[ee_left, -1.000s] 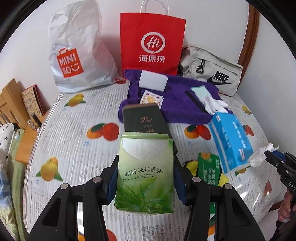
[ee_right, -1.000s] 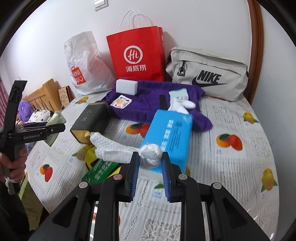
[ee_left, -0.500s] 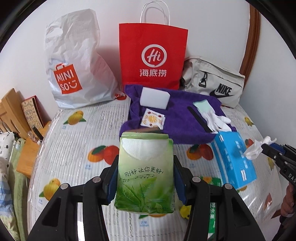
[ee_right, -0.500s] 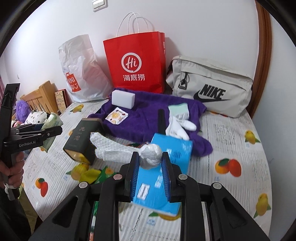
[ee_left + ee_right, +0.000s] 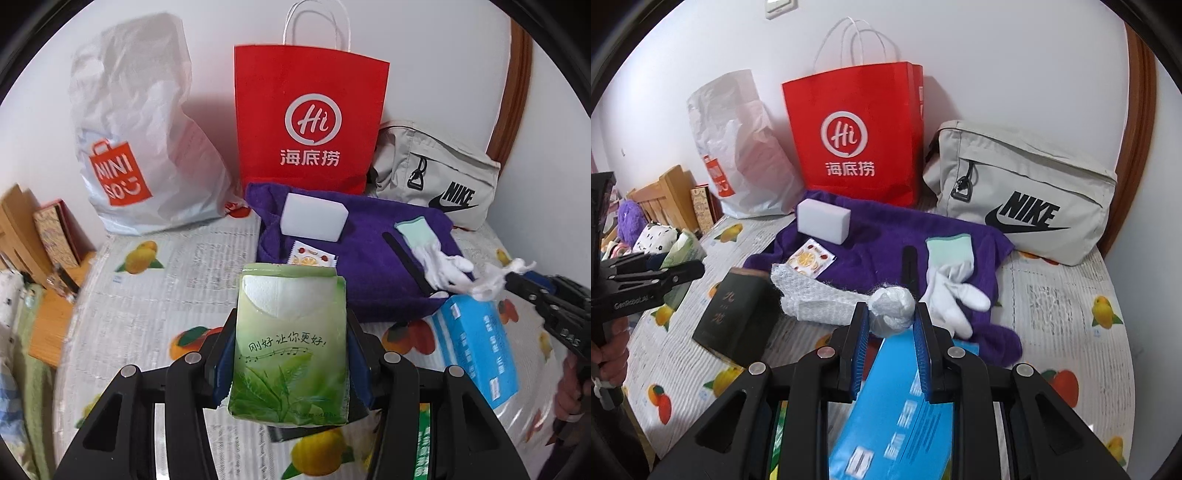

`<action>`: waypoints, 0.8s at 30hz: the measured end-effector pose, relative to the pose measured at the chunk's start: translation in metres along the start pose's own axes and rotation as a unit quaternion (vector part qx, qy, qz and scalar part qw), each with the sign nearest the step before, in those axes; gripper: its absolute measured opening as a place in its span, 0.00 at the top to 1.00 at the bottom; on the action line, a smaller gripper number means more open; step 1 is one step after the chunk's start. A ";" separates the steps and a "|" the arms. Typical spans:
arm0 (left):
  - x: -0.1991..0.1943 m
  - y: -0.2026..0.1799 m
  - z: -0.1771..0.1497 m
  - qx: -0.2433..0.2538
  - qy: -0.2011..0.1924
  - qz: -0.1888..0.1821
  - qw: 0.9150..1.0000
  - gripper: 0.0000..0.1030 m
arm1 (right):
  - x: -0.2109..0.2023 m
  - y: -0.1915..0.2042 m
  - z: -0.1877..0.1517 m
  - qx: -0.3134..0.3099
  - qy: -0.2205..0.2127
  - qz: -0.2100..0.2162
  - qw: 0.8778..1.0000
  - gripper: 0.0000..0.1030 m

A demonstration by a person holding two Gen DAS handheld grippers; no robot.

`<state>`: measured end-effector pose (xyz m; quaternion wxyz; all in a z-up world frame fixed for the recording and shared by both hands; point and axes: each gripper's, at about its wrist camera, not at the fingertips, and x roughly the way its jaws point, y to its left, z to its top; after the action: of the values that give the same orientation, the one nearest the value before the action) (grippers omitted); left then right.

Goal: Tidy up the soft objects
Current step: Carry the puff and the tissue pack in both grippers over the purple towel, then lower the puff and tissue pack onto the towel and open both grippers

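Note:
My left gripper [image 5: 291,354] is shut on a green tissue pack [image 5: 290,343] and holds it above the table. My right gripper [image 5: 890,325] is shut on the knotted end of a white mesh cloth [image 5: 827,295], which hangs left over the table; it also shows in the left wrist view [image 5: 495,280]. A purple towel [image 5: 886,236] lies at the back with a white sponge [image 5: 823,220], a fruit-print sachet [image 5: 809,261], a black stick [image 5: 909,269] and a white glove [image 5: 951,284] on it. A blue tissue box [image 5: 905,413] lies under my right gripper.
A white Miniso bag [image 5: 136,147], a red paper bag [image 5: 310,125] and a beige Nike bag [image 5: 436,177] stand along the back wall. A dark green box [image 5: 735,314] lies left of the towel. Wooden furniture [image 5: 22,229] is beyond the table's left edge.
Both grippers have moved forward toward the purple towel, still holding the tissue pack and the mesh cloth. The dark green box has gone out of the left view behind the tissue pack.

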<state>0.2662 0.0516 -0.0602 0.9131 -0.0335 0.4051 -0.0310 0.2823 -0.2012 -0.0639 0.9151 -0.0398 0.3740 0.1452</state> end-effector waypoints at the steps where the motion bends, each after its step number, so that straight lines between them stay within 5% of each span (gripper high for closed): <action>1: 0.004 0.003 0.002 -0.007 0.006 -0.011 1.000 0.52 | 0.006 -0.002 0.003 0.003 0.004 -0.004 1.000 0.77; 14: 0.053 0.011 0.038 -0.043 0.054 -0.080 0.994 0.52 | 0.095 -0.010 0.028 0.009 0.071 -0.013 0.997 0.77; 24: 0.118 -0.002 0.062 -0.054 0.111 -0.085 0.989 0.52 | 0.132 -0.011 0.027 0.007 0.120 -0.017 0.993 0.76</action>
<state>0.3911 0.0420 -0.1061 0.8531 -0.1139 0.5010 -0.0904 0.3933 -0.1758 -0.1369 0.8660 -0.0568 0.4818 0.1213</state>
